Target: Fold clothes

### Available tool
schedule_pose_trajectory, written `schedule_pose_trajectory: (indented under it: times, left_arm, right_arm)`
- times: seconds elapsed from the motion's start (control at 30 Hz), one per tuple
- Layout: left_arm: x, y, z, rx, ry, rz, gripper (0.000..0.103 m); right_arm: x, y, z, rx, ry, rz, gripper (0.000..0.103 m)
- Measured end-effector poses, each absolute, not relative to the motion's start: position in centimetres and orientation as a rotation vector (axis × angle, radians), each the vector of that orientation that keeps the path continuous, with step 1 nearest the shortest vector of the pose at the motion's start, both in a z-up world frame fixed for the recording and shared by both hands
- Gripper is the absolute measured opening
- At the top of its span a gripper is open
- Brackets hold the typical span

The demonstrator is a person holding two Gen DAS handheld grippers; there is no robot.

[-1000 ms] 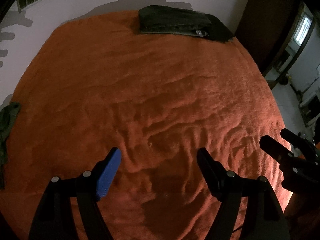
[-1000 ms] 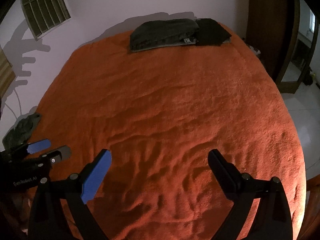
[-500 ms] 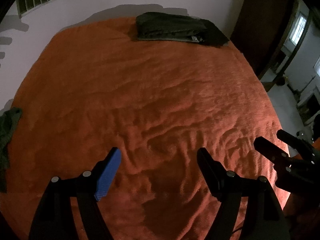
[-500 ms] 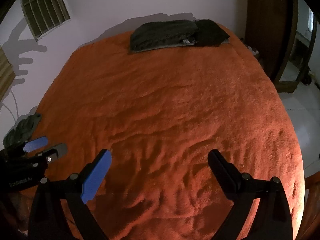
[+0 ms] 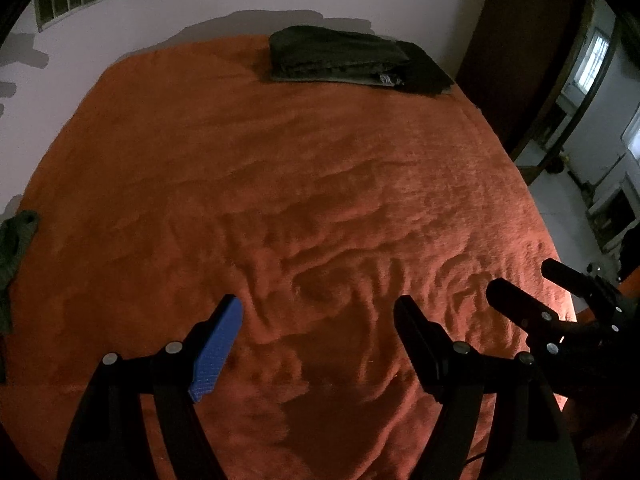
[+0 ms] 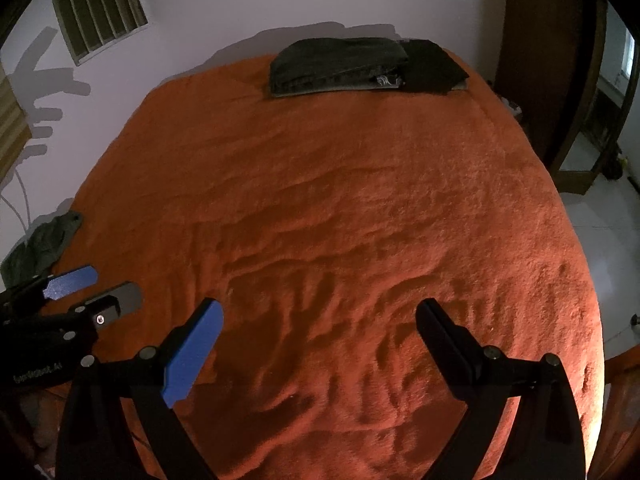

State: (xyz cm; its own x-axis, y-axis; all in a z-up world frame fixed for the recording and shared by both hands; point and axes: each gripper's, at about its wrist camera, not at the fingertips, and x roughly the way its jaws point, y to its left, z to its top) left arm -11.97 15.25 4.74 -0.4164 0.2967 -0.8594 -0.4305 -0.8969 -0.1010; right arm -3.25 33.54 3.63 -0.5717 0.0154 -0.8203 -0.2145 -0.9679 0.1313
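Both claws hang over the bed, nothing in either. My left gripper (image 5: 318,322) stands spread, blue pad and black pad wide apart over the rumpled orange blanket (image 5: 280,168); my right gripper (image 6: 318,326) is spread the same way, empty. The folded dark clothes (image 6: 344,66) sit stacked at the far edge against the wall, done as far as I can judge. The next piece looks to be the crumpled green garment (image 6: 44,244) at the blanket's left edge, close beyond my left claw; the light is poor there, so I cannot tell what kind of garment it is. To do this step well: swing left, come down on a free edge or corner rather than the bunched middle, pinch one layer only, drag it onto the open middle of the blanket before spreading. Against the earlier frames: the left view has tipped slightly, the stack sitting a little lower in it; claws equally wide, clothes unmoved.
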Motion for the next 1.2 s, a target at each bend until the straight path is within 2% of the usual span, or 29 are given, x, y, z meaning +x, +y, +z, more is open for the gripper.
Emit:
schedule_pose_trajectory:
  times: [1.2]
  left_arm:
    - [-11.7, 14.1, 4.0, -1.428, 0.191, 2.3, 0.079]
  right_arm:
    - [-3.8, 31.5, 3.1, -1.438, 0.355, 2.651, 0.097]
